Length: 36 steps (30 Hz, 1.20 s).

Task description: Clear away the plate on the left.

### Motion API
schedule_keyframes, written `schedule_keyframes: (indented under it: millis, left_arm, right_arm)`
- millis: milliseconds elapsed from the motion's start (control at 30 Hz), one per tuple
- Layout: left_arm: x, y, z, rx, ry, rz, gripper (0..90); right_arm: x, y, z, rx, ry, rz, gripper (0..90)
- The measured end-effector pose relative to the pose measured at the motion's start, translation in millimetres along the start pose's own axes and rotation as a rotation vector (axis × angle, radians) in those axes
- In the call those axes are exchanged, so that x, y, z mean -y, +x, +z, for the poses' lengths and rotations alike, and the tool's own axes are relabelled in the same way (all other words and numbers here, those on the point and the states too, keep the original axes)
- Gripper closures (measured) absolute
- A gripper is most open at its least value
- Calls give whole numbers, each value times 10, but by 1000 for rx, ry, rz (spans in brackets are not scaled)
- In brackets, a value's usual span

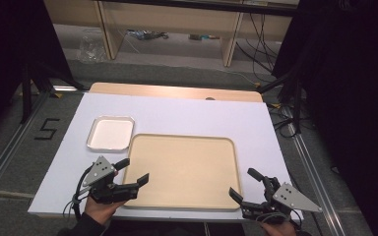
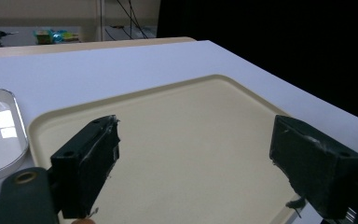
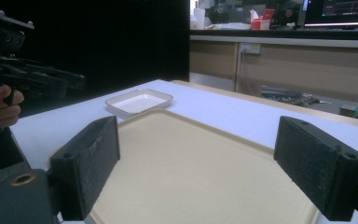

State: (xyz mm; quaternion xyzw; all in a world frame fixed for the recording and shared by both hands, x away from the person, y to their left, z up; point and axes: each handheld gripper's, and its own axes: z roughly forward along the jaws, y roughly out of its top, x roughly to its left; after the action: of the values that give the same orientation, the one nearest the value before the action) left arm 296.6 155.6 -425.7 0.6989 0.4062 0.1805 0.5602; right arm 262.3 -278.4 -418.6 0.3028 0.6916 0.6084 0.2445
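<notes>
White table (image 1: 187, 113), beige tray (image 1: 184, 169) between left tool (image 1: 134, 171) and right tool (image 1: 243, 186), both jaws apart.

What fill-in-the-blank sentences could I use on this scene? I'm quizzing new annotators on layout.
1. The large beige tray has ____ lying on it.
2. The small white dish sits beyond the tray's far-____ corner in the high view.
3. Both the left gripper and the right gripper have their jaws ____.

Missing words: nothing; left; open
</notes>
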Motion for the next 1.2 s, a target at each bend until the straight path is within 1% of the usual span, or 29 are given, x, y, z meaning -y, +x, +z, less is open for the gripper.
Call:
schedule_keyframes:
  millis: [67,100,133,267,300,400,567,733,767,833,867,900,933,1000,1033,1067,1100,1133,1167,1200]
  left_arm:
    - [-1,17,4,-1,-2,-1,155]
    - [-2,33,5,-12,2,2,155]
    - [-2,33,5,-12,2,2,155]
    - [-5,63,7,-18,1,-5,155]
    - [-10,78,2,-26,3,-8,155]
    - [-10,98,2,-34,6,-11,155]
    - [-19,171,-2,-55,6,-25,155]
    - [-22,226,-7,-69,10,-24,155]
    - [-23,250,-9,-80,13,-29,155]
    - [-22,261,-6,-80,10,-33,155]
    - [-24,283,-9,-88,13,-33,155]
    - [-24,295,-9,-91,12,-35,155]
    - [-25,304,-9,-94,13,-37,155]
    - [-25,318,-8,-94,18,-35,155]
    - [-22,330,-3,-87,21,-37,155]
    - [-15,345,11,-87,32,-35,154]
    - [-15,351,13,-89,40,-33,155]
    - [-15,351,13,-89,40,-33,154]
    - [-16,362,25,-92,39,-39,154]
    - [-16,362,25,-92,39,-39,154]
  right_arm:
    - [0,0,-2,-1,-1,-1,151]
    - [0,0,-1,0,0,0,152]
    - [0,0,-1,0,0,0,152]
    - [0,-2,-1,-1,-2,-4,151]
    - [-2,-2,-5,-1,2,-5,152]
    - [-1,-2,0,-1,-1,-3,151]
    - [0,1,-1,0,0,0,151]
    - [0,1,-1,0,0,0,151]
    - [0,1,-1,0,0,0,151]
    - [0,2,0,0,0,0,152]
    - [0,3,-1,-1,0,2,152]
    - [3,21,-2,-8,10,32,152]
    - [0,1,-1,1,0,1,151]
    - [0,1,0,0,0,1,152]
    - [0,2,1,-1,0,1,152]
    - [3,22,-2,-10,11,31,152]
    - [0,0,0,0,-1,-1,152]
    - [0,0,0,0,-1,-1,152]
    - [3,20,0,-7,10,29,152]
    - [3,20,0,-7,10,29,152]
